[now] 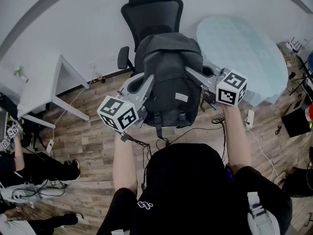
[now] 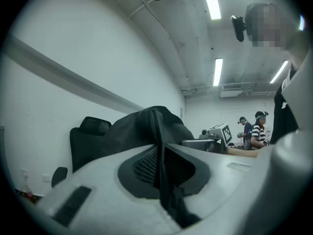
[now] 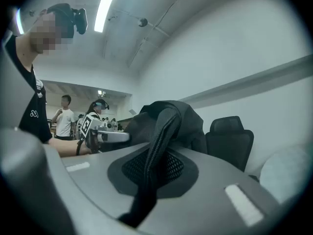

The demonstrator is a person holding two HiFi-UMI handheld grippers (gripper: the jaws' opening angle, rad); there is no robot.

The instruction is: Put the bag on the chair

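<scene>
A black backpack (image 1: 171, 82) hangs in the air just in front of the black office chair (image 1: 151, 9), covering its seat in the head view. My left gripper (image 1: 148, 82) is shut on a thin black strap (image 2: 159, 146) at the bag's left side. On the other side, my right gripper (image 1: 194, 75) is shut on the mesh shoulder strap (image 3: 161, 141). In the left gripper view the bag's body (image 2: 142, 126) rises above the jaws, with the chair back (image 2: 90, 131) behind it. The right gripper view shows the bag (image 3: 171, 116) and the chair (image 3: 230, 136) to its right.
A white desk (image 1: 44, 82) stands to the left of the chair and a round glass table (image 1: 244, 48) to its right. Cables lie on the wooden floor (image 1: 88, 136). Another person (image 1: 19, 160) sits at the lower left. A dark box (image 1: 298, 119) is at the right edge.
</scene>
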